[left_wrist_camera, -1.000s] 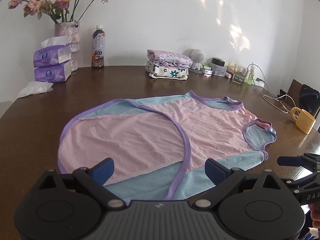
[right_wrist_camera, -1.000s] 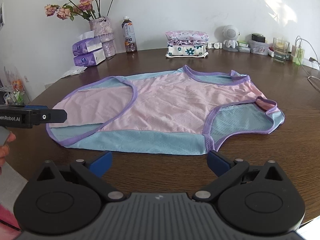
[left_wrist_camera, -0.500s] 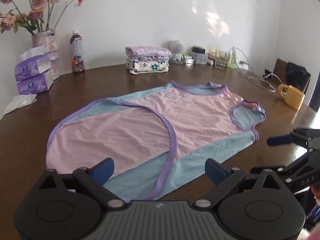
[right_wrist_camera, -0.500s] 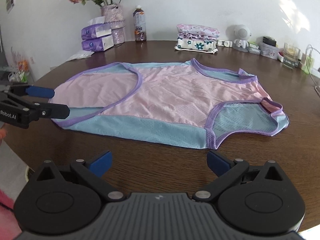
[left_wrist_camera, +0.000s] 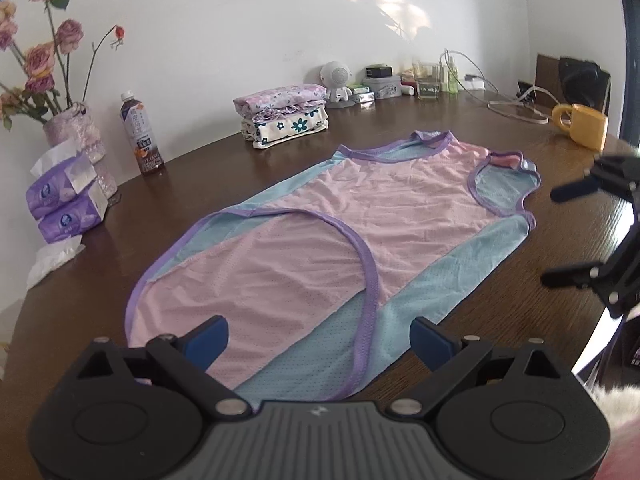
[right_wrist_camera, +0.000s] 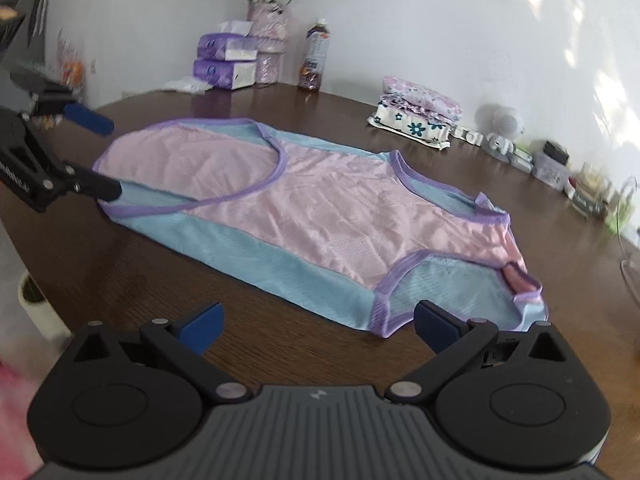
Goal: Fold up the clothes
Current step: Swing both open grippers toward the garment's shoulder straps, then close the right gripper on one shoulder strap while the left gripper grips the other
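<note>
We observe the garment [left_wrist_camera: 360,216], a pink sleeveless top with light-blue mesh side panels and purple binding, lying flat and spread out on the brown counter [left_wrist_camera: 460,312]. In the left wrist view its hem end lies nearest the camera and its neck end points toward the far right. One lower corner is turned over, so the purple hem binding runs in a curve across the pink panel.

The left gripper [left_wrist_camera: 320,336] is above the near hem end, its blue fingertips [left_wrist_camera: 208,334] spread wide with nothing between them. The right gripper [right_wrist_camera: 318,326] is above bare counter just beside the blue side panel and the armhole, jaws likewise wide apart and empty. Each gripper appears at the edge of the other's view: the right gripper [left_wrist_camera: 580,236] near the armhole end, the left gripper [right_wrist_camera: 96,156] at the hem end.

Beyond the garment, a stack of folded clothes [left_wrist_camera: 284,114] sits near the wall. Further out we note a drink bottle [left_wrist_camera: 142,136], tissue packs [left_wrist_camera: 66,204], a vase of flowers [left_wrist_camera: 76,136], a small white figurine [left_wrist_camera: 338,84] and a yellow mug [left_wrist_camera: 582,125].
</note>
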Demonstrator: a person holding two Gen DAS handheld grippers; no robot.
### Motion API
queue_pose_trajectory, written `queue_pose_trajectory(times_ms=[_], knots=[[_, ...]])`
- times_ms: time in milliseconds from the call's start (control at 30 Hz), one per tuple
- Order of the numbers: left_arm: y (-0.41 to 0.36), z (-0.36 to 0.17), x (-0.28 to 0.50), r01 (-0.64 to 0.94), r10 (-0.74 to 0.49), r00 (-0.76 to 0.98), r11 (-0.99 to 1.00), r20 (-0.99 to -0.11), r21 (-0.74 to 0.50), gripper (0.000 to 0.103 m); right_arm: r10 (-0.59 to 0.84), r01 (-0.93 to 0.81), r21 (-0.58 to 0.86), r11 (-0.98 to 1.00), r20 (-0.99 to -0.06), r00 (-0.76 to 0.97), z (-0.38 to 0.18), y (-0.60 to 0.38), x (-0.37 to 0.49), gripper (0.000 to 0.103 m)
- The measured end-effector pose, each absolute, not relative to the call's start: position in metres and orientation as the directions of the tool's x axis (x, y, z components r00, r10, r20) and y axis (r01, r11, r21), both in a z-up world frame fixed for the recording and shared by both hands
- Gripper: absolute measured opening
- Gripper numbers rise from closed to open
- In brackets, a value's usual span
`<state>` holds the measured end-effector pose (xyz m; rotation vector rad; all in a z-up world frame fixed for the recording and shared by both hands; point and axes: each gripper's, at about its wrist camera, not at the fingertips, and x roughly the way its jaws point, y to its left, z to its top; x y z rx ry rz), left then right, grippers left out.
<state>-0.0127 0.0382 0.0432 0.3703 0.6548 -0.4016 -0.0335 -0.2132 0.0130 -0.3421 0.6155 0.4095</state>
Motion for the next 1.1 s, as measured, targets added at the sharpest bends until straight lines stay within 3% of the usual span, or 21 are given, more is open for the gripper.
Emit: queue_pose_trajectory(times_ms=[167, 300, 467, 533, 600, 633, 733, 933, 967, 1100], knots=[[0.033, 0.039, -0.014, 0.518, -0.226, 0.713, 0.808, -0.664, 0.281, 0.095, 0.258, -0.548, -0.347, 0.761, -0.614, 0.746, 0.016, -0.210, -0.025, 0.102], [0.030, 0.036, -0.015, 0.560, -0.239, 0.702, 0.767, -0.671, 0.313, 0.083, 0.252, -0.597, -0.464, 0.654, -0.611, 0.751, 0.018, -0.207, -0.019, 0.099], [0.016, 0.034, -0.015, 0.646, -0.283, 0.662, 0.685, -0.694, 0.337, 0.069, 0.262, -0.664, -0.548, 0.508, -0.637, 0.725, 0.019, -0.205, -0.012, 0.076], [0.008, 0.031, -0.013, 0.688, -0.294, 0.629, 0.641, -0.720, 0.339, 0.048, 0.280, -0.704, -0.554, 0.444, -0.660, 0.697, 0.018, -0.204, -0.013, 0.071], [0.000, 0.028, -0.011, 0.728, -0.303, 0.592, 0.599, -0.747, 0.334, 0.030, 0.291, -0.743, -0.549, 0.384, -0.692, 0.661, 0.017, -0.202, -0.013, 0.061], [-0.002, 0.027, -0.008, 0.742, -0.305, 0.577, 0.585, -0.758, 0.329, 0.025, 0.293, -0.764, -0.540, 0.352, -0.712, 0.638, 0.017, -0.201, -0.013, 0.051], [-0.011, 0.024, -0.002, 0.781, -0.311, 0.529, 0.542, -0.790, 0.310, 0.023, 0.282, -0.808, -0.519, 0.279, -0.760, 0.585, 0.014, -0.198, -0.008, 0.039], [-0.021, 0.023, 0.012, 0.851, -0.294, 0.426, 0.451, -0.855, 0.269, 0.022, 0.276, -0.886, -0.435, 0.161, -0.842, 0.463, 0.018, -0.201, 0.006, 0.030], [-0.022, 0.024, 0.015, 0.863, -0.295, 0.406, 0.434, -0.865, 0.257, 0.020, 0.270, -0.897, -0.418, 0.143, -0.855, 0.442, 0.018, -0.201, 0.009, 0.023], [-0.028, 0.026, 0.030, 0.904, -0.287, 0.319, 0.378, -0.903, 0.199, 0.019, 0.244, -0.930, -0.349, 0.117, -0.897, 0.368, 0.021, -0.200, 0.029, 0.021]])
